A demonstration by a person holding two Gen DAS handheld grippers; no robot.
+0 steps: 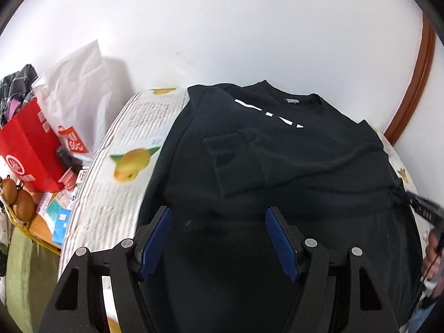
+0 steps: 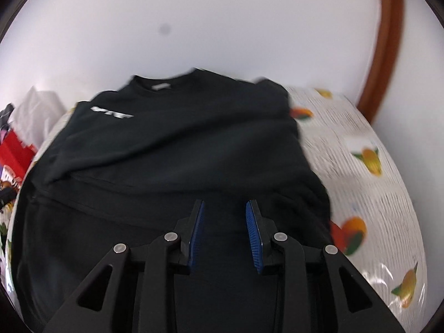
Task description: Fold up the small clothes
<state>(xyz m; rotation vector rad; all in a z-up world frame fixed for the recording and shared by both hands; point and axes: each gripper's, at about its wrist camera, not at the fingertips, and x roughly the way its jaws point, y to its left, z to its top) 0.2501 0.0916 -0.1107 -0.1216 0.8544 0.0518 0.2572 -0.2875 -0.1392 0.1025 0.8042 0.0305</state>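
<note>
The black sweatshirt (image 1: 291, 166) lies flat on the table, on a cloth printed with yellow fruit (image 1: 122, 183). Its neck with the small grey label points to the white wall. One sleeve (image 1: 236, 163) is folded in across the chest, with its cuff near the white letters. The bottom part of the sweatshirt is close to both tongs, and it looks ready to be folded up toward the neck.

The left tongs (image 1: 217, 236) are spread wide above the bottom part, and nothing is between them. The right tongs (image 2: 225, 231) are only a little apart, and they pinch nothing. This picture is blurry, so the right tongs look like they are moving fast.

I think the next step is to grab the bottom edge at two spots, one for each tongs. It is good to grab near the two corners, so the edge stays straight. Pinch both layers of cloth, not just the top one. Lift both sides the same way and lay the edge by the neck. Go slowly, or the folded sleeve may slip out
</note>
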